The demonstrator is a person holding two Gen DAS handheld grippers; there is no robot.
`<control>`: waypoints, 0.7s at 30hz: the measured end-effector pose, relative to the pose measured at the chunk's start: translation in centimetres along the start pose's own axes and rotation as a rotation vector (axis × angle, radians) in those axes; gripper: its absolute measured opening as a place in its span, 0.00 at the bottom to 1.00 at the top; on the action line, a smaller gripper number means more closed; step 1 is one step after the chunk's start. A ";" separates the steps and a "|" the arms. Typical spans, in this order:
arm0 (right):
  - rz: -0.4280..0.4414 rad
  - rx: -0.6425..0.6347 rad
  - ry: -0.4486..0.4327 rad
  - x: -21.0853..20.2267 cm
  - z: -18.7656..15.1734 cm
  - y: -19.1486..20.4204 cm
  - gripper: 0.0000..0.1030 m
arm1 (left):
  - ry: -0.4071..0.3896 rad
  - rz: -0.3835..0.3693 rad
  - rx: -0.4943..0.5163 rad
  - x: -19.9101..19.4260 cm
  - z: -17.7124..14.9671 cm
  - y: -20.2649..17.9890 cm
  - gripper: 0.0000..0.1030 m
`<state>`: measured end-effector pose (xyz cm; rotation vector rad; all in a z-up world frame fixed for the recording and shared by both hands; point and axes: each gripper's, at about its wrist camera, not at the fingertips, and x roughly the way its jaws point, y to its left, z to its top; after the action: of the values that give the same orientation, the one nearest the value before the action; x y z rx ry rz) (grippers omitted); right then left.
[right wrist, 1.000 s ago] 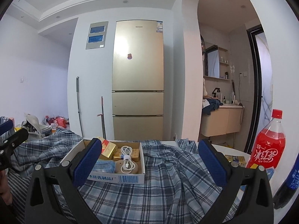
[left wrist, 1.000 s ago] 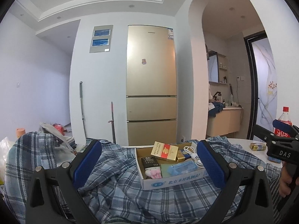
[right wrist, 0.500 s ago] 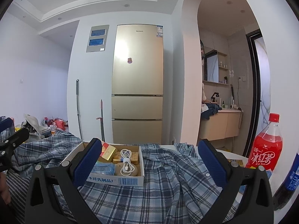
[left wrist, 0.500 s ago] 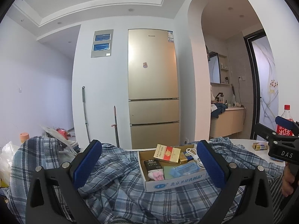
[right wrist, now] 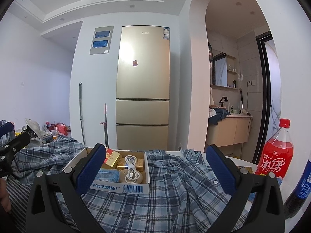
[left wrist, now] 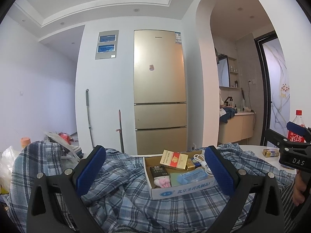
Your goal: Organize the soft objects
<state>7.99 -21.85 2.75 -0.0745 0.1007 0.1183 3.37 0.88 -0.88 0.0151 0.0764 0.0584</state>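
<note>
A blue plaid shirt [left wrist: 126, 203] lies crumpled across the table, also seen as the shirt [right wrist: 171, 194] in the right wrist view. A white cardboard box [left wrist: 184, 191] rests on the cloth, holding cigarette packs, a white cable, a blue tissue pack and a small pink plush [left wrist: 162, 182]. My left gripper [left wrist: 154, 168] hovers low over the shirt, open, with the box beyond its fingers. My right gripper [right wrist: 155, 167] is also open and empty, with the box [right wrist: 120, 188] at its left finger. Each gripper shows at the edge of the other's view.
A red iced-tea bottle [right wrist: 274, 155] and a dark soda bottle [right wrist: 299, 190] stand at the right on the white table [left wrist: 250, 149]. A small yellow pack [left wrist: 271, 152] lies there too. A gold fridge [left wrist: 159, 89] and cluttered bags are behind.
Both views have drifted slightly, so the room sits a little lower in frame. Both grippers stay open, and the shirt and box have not moved.
</note>
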 end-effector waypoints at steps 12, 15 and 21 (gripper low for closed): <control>-0.002 0.004 0.000 0.0 0.1 -0.1 1.00 | -0.034 0.000 0.023 -0.8 0.1 -0.8 1.00; -0.001 0.005 -0.002 0.1 0.1 -0.2 1.00 | -0.048 0.005 0.025 -1.1 0.1 -1.0 1.00; -0.001 0.005 -0.004 0.1 0.1 -0.2 1.00 | -0.052 0.006 0.028 -1.5 0.1 -1.1 1.00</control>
<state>8.08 -22.06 2.83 -0.0694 0.0965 0.1169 1.98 -0.34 -0.70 0.0445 0.0247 0.0632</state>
